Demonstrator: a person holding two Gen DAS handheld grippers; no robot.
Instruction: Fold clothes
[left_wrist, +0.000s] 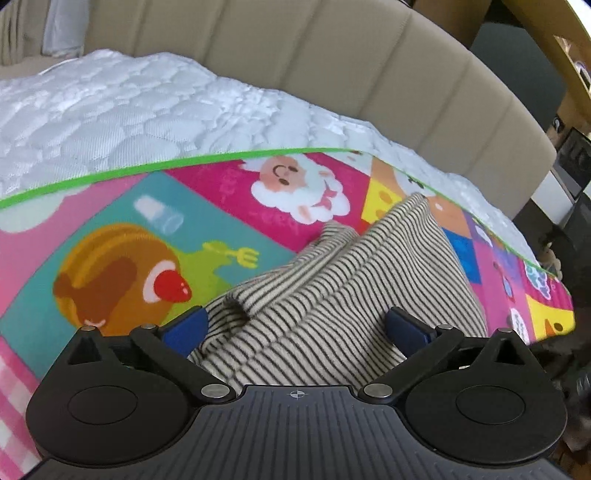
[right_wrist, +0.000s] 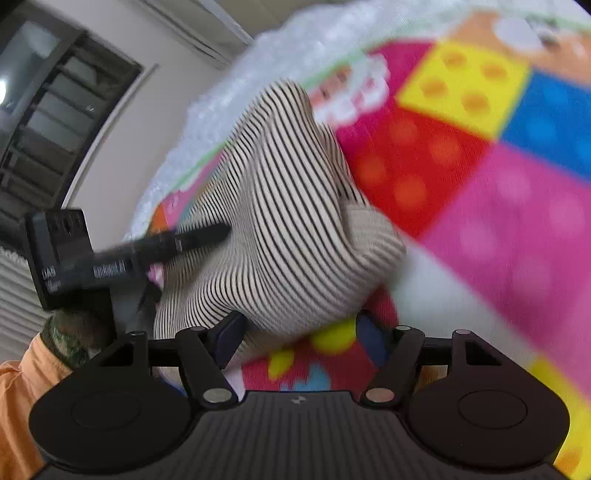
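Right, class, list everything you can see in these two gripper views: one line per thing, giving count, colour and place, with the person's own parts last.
Striped garment: one, cream with black stripes, bunched on the play mat.
Play mat: one, multicoloured cartoon print with green edging, spread on the mattress.
Mattress: one, white quilted, under the mat.
Headboard: one, beige padded, behind the mattress.
Window: one, dark-framed, upper left of the right view.
Left gripper: black with blue pads, jaws apart around the garment.
Right gripper: black, jaws apart at the garment's edge.
Orange sleeve: one, lower left.
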